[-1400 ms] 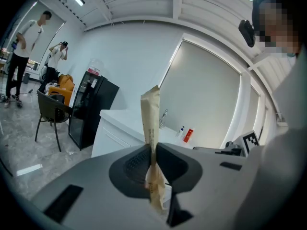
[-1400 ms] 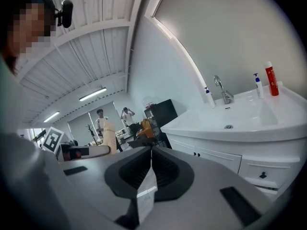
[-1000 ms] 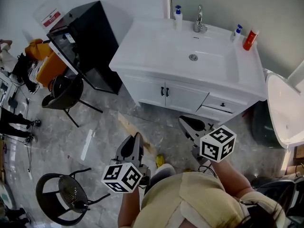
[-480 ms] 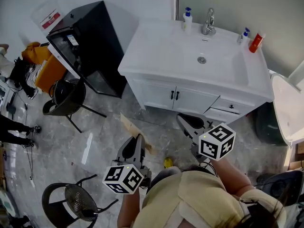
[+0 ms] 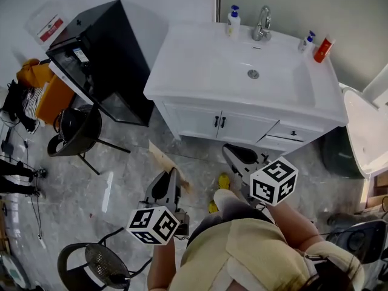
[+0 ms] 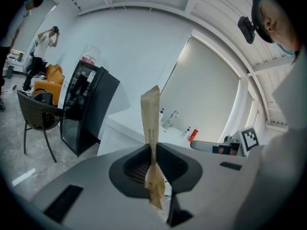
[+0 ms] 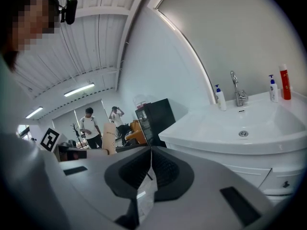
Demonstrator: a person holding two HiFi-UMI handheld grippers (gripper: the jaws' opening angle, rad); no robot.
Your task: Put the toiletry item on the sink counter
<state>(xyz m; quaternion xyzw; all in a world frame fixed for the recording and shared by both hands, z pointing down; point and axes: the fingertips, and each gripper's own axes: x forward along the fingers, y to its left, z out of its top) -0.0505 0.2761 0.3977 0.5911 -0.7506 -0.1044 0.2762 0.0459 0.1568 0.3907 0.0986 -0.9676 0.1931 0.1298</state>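
My left gripper (image 6: 152, 150) has its fingers (image 6: 135, 166) pinched shut on a flat tan paper packet (image 6: 150, 121), which I take to be the toiletry item. The packet stands on edge between the pads. Its long axis runs up and forward out of the grip, and a short tail pokes out on the camera side. So the item is in hand, and what matters is where the white tabletop (image 5: 194, 62) lies from it. It is straight ahead and well apart, with open floor between me and the cabinet doors. In the left gripper view the tap (image 6: 169, 120) shows just right of the packet. My right gripper (image 7: 147, 153) is closed on nothing, its fingers (image 7: 130, 169) meeting with only floor beyond them. In the head view it sits a little nearer the sink unit, but the left one carries the load. I judge the bare stretch left of the basin the easiest landing, clear of the pump bottle (image 5: 233, 18) and the red bottle (image 5: 322, 48).
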